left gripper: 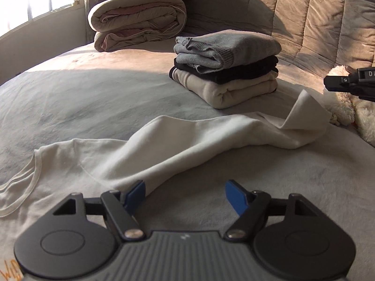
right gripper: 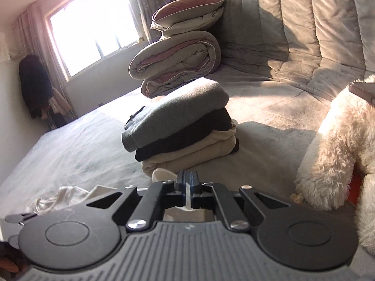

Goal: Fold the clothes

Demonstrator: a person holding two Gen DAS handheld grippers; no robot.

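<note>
A white t-shirt lies loosely stretched across the grey bed. My left gripper is open just above the bed, its left blue fingertip at the shirt's edge, nothing held. My right gripper is shut on a corner of the white t-shirt, lifting it a little; it shows in the left wrist view at the far right, with the raised shirt corner below it. A stack of folded clothes, grey on black on beige, sits behind the shirt, and shows in the right wrist view.
A rolled duvet with pillows lies at the back by the window. A fluffy white plush toy sits at the right. A quilted headboard rises behind the bed.
</note>
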